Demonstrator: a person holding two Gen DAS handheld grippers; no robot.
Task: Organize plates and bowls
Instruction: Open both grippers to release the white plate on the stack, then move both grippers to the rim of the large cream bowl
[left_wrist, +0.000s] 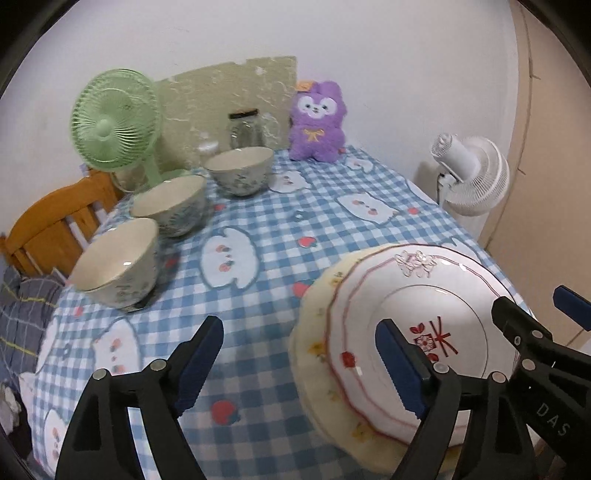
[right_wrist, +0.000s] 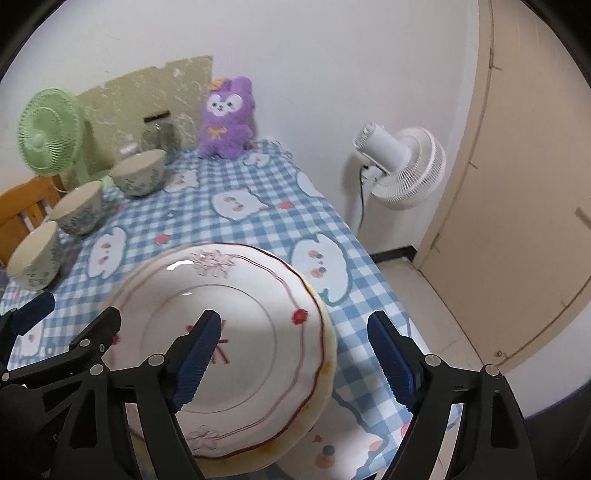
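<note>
Your left gripper (left_wrist: 301, 363) stands wide open with nothing between its blue-padded jaws; its right finger shows over the white round plate with red flower pattern (left_wrist: 417, 332) at lower right of the left wrist view. Your right gripper (right_wrist: 290, 360) is also spread wide and grips nothing, its left finger over that same plate at lower centre of its own view. The white plate sits on a cream yellow-flowered plate (left_wrist: 314, 354) beneath it.

Both rest on the blue-and-white checked tablecloth with cat and strawberry prints (left_wrist: 258, 221). Three cream floral ceramic bowls (left_wrist: 118, 258) line the cloth's left edge. At upper left stands a green desk fan (left_wrist: 112, 122); a purple plush toy (left_wrist: 317, 122) sits against the white wall. A white pedestal fan (right_wrist: 402, 166) and a beige door (right_wrist: 517, 221) fill the right side.
</note>
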